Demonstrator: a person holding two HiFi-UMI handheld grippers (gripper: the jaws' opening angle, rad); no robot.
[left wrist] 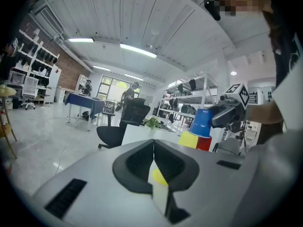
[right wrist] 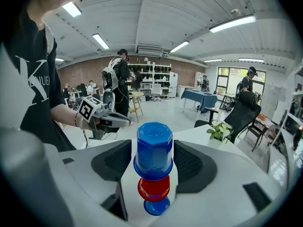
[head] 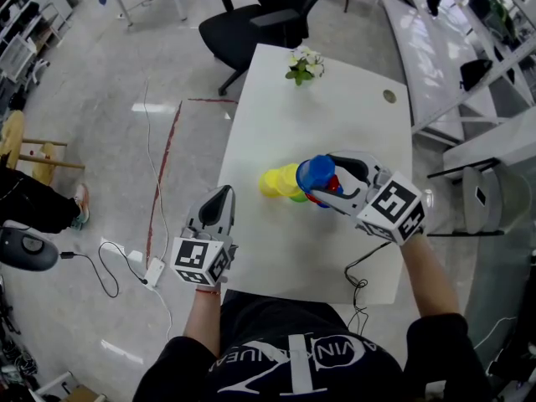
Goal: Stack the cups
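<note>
An upside-down blue cup (head: 316,172) (right wrist: 154,148) stands between the fingers of my right gripper (head: 322,178) (right wrist: 154,162), above a red cup (right wrist: 154,189) and another blue one (right wrist: 157,206). The pads stand just off its sides, so the gripper is open. From the left gripper view the blue cup (left wrist: 202,123) sits on top of the red cup (left wrist: 204,143). A yellow cup (head: 272,182) (left wrist: 189,139) and a green cup (head: 298,196) are close by on the left. My left gripper (head: 224,193) (left wrist: 154,148) is shut and empty near the table's left edge.
The white table (head: 276,99) carries a small potted plant (head: 304,64) (right wrist: 220,130) at its far end. A black office chair (head: 268,15) stands behind it. A cable hangs off the near edge (head: 356,279). People stand further back in the room.
</note>
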